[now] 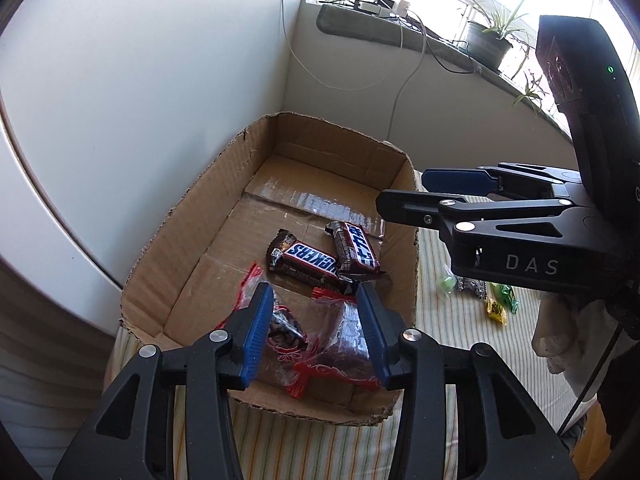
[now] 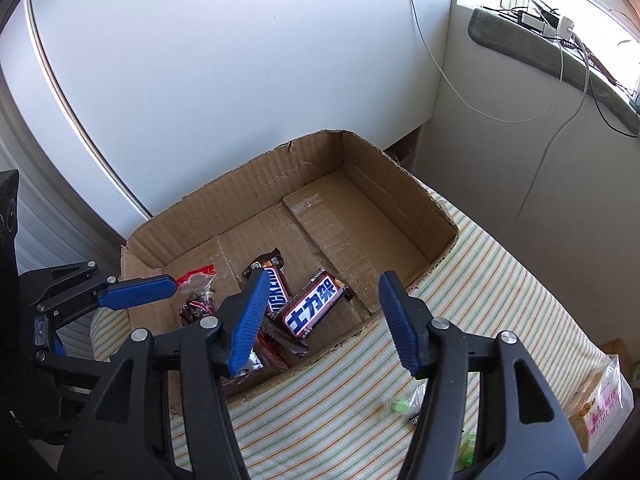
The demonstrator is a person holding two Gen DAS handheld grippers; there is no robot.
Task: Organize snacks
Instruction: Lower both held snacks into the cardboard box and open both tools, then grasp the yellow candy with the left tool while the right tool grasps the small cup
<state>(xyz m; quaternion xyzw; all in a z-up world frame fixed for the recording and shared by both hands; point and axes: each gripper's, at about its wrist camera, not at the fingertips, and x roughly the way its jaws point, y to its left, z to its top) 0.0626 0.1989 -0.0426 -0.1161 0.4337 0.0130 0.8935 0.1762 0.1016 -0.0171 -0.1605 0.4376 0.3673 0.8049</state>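
An open cardboard box (image 1: 208,216) (image 2: 280,184) sits on a striped cloth. Two Snickers bars (image 1: 310,262) (image 2: 312,306) lie inside it, with red-trimmed clear candy packets (image 1: 340,340) (image 2: 196,292) near its front wall. My left gripper (image 1: 316,328) is open and empty, hovering over the packets at the box's front. My right gripper (image 2: 324,316) is open and empty above the box's right front edge; it also shows in the left wrist view (image 1: 420,192). The left gripper appears at the left in the right wrist view (image 2: 136,292).
Small green and yellow snack packets (image 1: 500,304) (image 2: 400,404) lie on the striped cloth (image 2: 460,280) right of the box. A pink-printed bag (image 2: 600,404) sits at the far right. White walls stand behind; a windowsill (image 1: 400,28) holds cables and plants.
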